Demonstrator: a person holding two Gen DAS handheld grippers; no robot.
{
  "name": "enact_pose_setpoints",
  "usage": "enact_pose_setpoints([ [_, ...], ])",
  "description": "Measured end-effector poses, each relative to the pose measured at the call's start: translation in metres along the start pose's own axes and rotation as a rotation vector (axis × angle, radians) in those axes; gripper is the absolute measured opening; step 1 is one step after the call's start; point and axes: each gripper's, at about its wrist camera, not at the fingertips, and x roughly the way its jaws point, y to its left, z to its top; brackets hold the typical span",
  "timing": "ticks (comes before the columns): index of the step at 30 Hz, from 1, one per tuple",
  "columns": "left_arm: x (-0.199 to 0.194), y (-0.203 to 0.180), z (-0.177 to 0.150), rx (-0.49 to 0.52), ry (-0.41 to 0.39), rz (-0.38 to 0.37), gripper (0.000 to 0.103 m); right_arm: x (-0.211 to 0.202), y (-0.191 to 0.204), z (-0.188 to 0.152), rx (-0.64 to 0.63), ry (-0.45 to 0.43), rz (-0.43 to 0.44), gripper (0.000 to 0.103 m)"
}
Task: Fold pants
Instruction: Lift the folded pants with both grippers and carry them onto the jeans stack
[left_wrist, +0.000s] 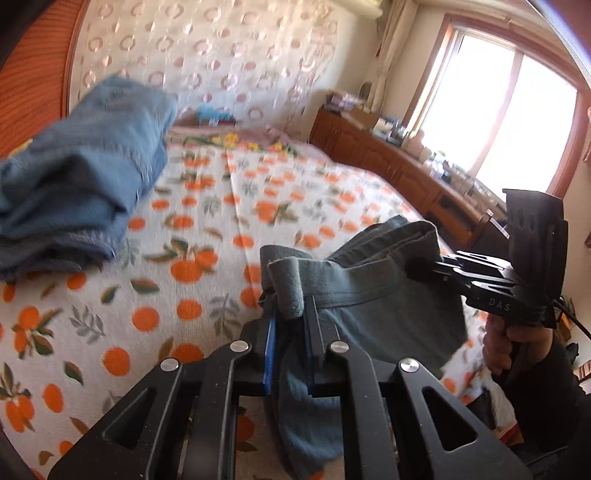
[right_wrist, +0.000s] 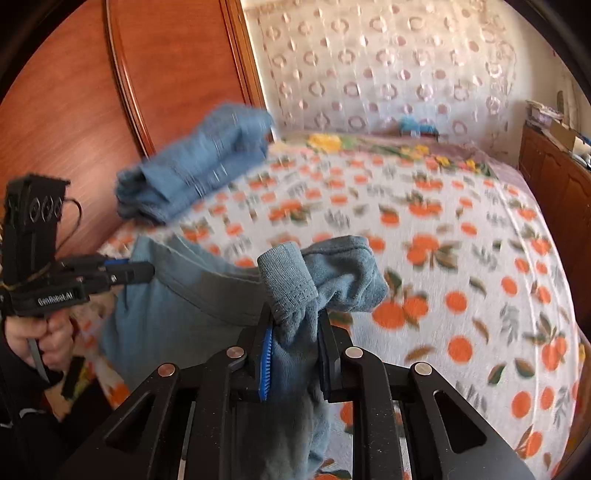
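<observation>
1. While you hold both tools up over the orange-print bedspread, each one is clamped on the same grey-blue pants: your left gripper pinches one bunched corner of the waistband, and your right gripper pinches the other, so the cloth hangs between them above the bedspread's near edge.
2. Only your left wrist view shows the window and the long wooden cabinet with clutter on top, both beyond the bedspread's far side; it also shows your right hand on its handle.
3. Only your right wrist view shows the wooden headboard panel rising behind the bedspread, and your left hand gripping the other tool.
4. Both views catch the blurred pile of folded blue jeans lying on the bedspread near the headboard end, well apart from the pants.
5. Count: two grippers, two hands, one pair of pants held, one denim pile whose pieces you cannot count through the blur.
</observation>
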Motion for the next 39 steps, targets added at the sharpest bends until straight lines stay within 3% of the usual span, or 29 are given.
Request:
enact_pose_setpoints([
  [8, -0.035, 0.003, 0.028, 0.015, -0.108, 0.028, 0.012, -0.018, 0.019, 0.053, -0.128, -0.099, -0.025, 0.019],
  [14, -0.055, 0.018, 0.051, 0.03, -0.18, 0.057, 0.012, -0.007, 0.033, 0.09, -0.207, -0.14, -0.004, 0.019],
  [24, -0.08, 0.055, 0.084, 0.012, -0.265, 0.104, 0.012, 0.047, 0.034, 0.149, -0.32, -0.149, 0.034, 0.019],
  [39, -0.061, 0.128, 0.123, -0.071, -0.256, 0.192, 0.012, 0.162, 0.044, 0.239, -0.48, -0.078, 0.053, 0.019],
])
